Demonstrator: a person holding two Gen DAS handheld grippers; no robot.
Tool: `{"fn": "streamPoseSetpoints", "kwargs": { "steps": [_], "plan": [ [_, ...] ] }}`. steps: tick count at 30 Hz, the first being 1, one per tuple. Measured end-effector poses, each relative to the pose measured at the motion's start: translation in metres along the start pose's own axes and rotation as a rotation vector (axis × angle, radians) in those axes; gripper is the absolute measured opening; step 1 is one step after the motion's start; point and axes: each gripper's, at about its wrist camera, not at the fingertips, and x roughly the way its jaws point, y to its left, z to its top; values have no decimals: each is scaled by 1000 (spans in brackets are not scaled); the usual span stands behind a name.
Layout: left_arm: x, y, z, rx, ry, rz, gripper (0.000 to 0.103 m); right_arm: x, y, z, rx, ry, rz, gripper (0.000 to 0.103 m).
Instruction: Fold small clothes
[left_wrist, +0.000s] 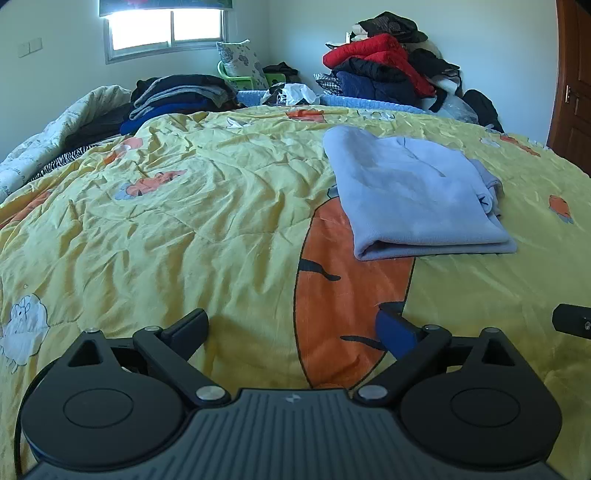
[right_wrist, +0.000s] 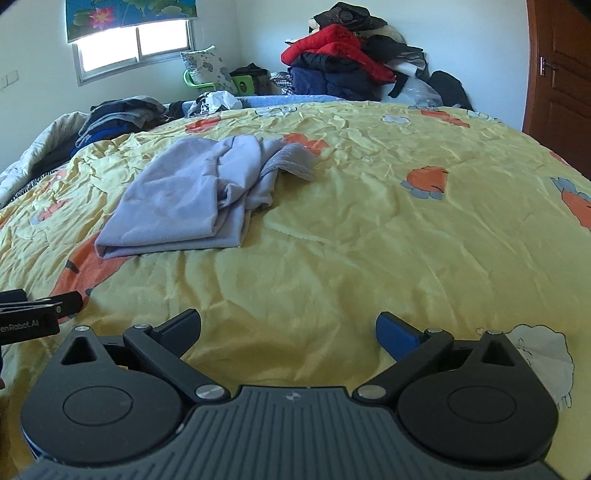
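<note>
A light lavender garment (left_wrist: 417, 192) lies folded on the yellow quilt (left_wrist: 184, 221), ahead and right of my left gripper (left_wrist: 291, 325), which is open and empty, well short of it. In the right wrist view the same garment (right_wrist: 184, 199) lies ahead and left, its far sleeve end bunched. My right gripper (right_wrist: 288, 325) is open and empty above bare quilt (right_wrist: 369, 240). The right gripper's tip (left_wrist: 572, 319) shows at the left view's right edge; the left gripper's tip (right_wrist: 40, 310) shows at the right view's left edge.
A stack of dark folded clothes (left_wrist: 177, 96) sits at the far left of the bed. A heap of red and dark jackets (left_wrist: 388, 70) stands against the back wall. A brown door (right_wrist: 561, 74) is at the right. A window (left_wrist: 166, 29) is behind.
</note>
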Motion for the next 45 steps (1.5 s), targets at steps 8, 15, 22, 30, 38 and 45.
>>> {"fn": "streamPoseSetpoints", "kwargs": {
  "steps": [8,15,22,30,38,45],
  "plan": [
    [-1,-1,-3,-5,-7,9,101,0,-6,-2,8,-14,-18,102],
    [-2,0,-4,-16,-4,12,103,0,-6,-3,-4,-17,-27,102],
    [-3,0,-5,-16,0,0,103,-2,-7,-5,-14,-22,-15,102],
    [-3,1,-6,14,1,-39,103,0,0,-6,-50,-15,-4,102],
    [-2,1,-6,9,-1,-31,103,6,6,-4,-88,-14,-3,103],
    [-2,1,-6,7,-1,-33,103,11,7,-4,-93,-5,-18,103]
  ]
}}
